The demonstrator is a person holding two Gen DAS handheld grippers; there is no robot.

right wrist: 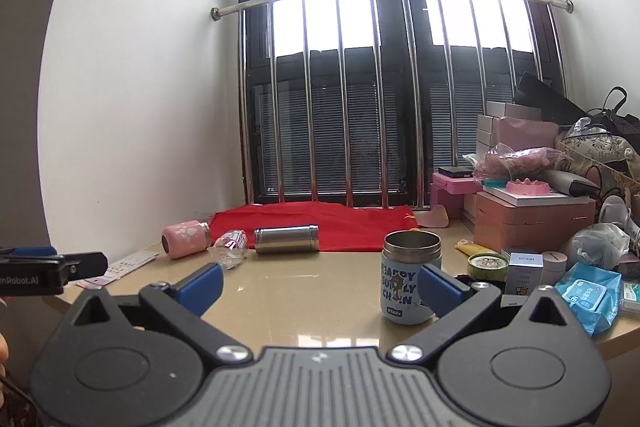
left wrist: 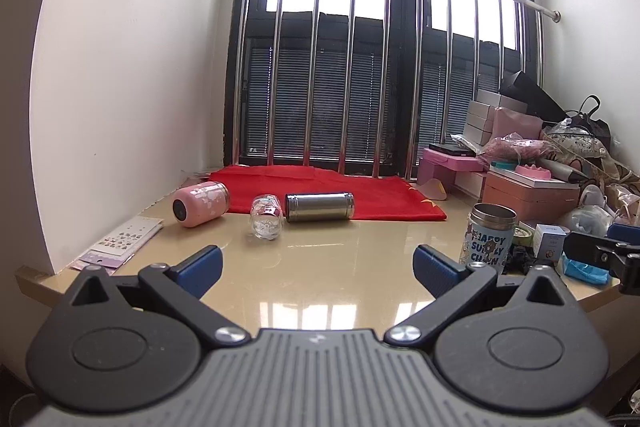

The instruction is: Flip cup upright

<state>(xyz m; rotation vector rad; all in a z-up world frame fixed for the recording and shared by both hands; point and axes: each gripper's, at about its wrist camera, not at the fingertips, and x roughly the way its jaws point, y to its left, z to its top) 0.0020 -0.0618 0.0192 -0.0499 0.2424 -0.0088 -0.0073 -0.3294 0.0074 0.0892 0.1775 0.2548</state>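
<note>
Noted: 3 cups on their sides at table's (left wrist: 320, 267) far left, steel cup (left wrist: 319, 207) crosswise, pink cup (left wrist: 200, 205) and glass cup (left wrist: 267, 223) beside it (nearer left gripper (left wrist: 318, 263)); right gripper (right wrist: 320, 285) by upright blue cup (right wrist: 410, 277); both wide, empty.

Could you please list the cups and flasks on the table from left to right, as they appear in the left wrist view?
Pink flowered flask lying on its side → clear glass cup lying on its side → steel cylindrical flask lying on its side → upright light blue printed tumbler.
</note>
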